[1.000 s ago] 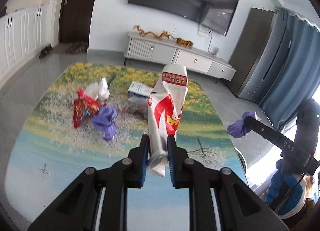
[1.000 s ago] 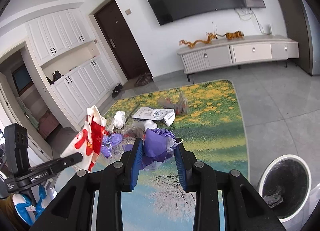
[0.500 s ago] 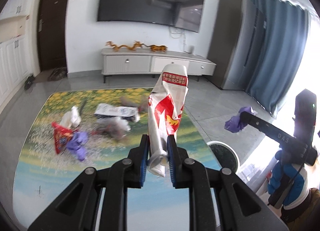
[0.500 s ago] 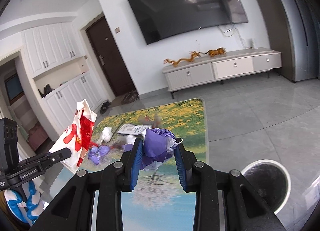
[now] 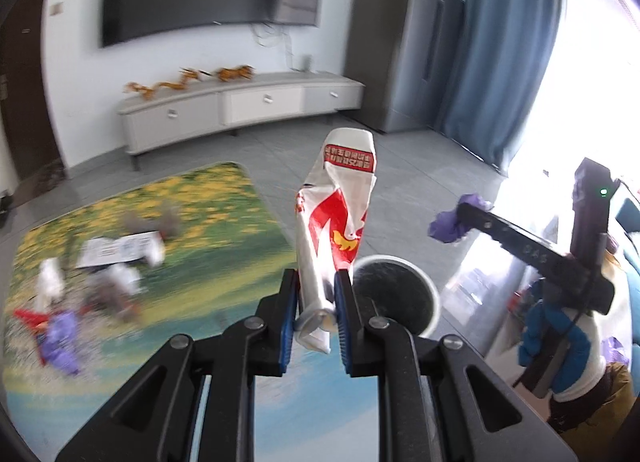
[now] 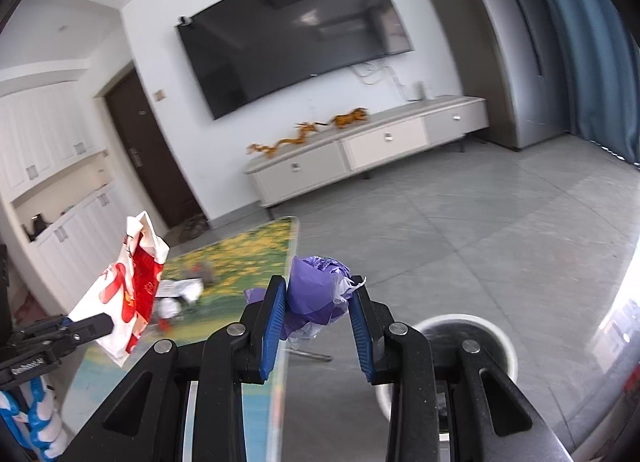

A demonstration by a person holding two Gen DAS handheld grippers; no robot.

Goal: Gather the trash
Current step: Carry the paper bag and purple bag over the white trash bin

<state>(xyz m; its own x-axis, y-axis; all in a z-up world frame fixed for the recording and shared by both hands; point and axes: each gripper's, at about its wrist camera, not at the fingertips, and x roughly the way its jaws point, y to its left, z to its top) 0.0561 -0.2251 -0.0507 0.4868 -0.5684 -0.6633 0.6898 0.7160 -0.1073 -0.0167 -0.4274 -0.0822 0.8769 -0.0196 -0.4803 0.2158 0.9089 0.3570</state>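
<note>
My left gripper (image 5: 316,294) is shut on a crumpled white-and-red wrapper (image 5: 338,218) that stands upright between its pads. My right gripper (image 6: 318,302) is shut on a purple crumpled plastic wad (image 6: 316,296). A round white-rimmed trash bin (image 5: 394,296) stands on the grey floor just right of the left gripper's tips; it also shows low right in the right wrist view (image 6: 496,338). The right gripper with its purple wad (image 5: 456,222) is above and right of the bin. The wrapper shows at left in the right wrist view (image 6: 132,286).
A flowered rug (image 5: 132,262) carries several pieces of litter: a white paper (image 5: 120,252), a red and purple scrap (image 5: 56,334). A low TV cabinet (image 5: 240,110) lines the far wall. Blue curtains (image 5: 508,54) hang at right.
Both grippers have swung right, away from the rug's litter toward the trash bin. The bin has come into the left wrist view. Both grips are unchanged.
</note>
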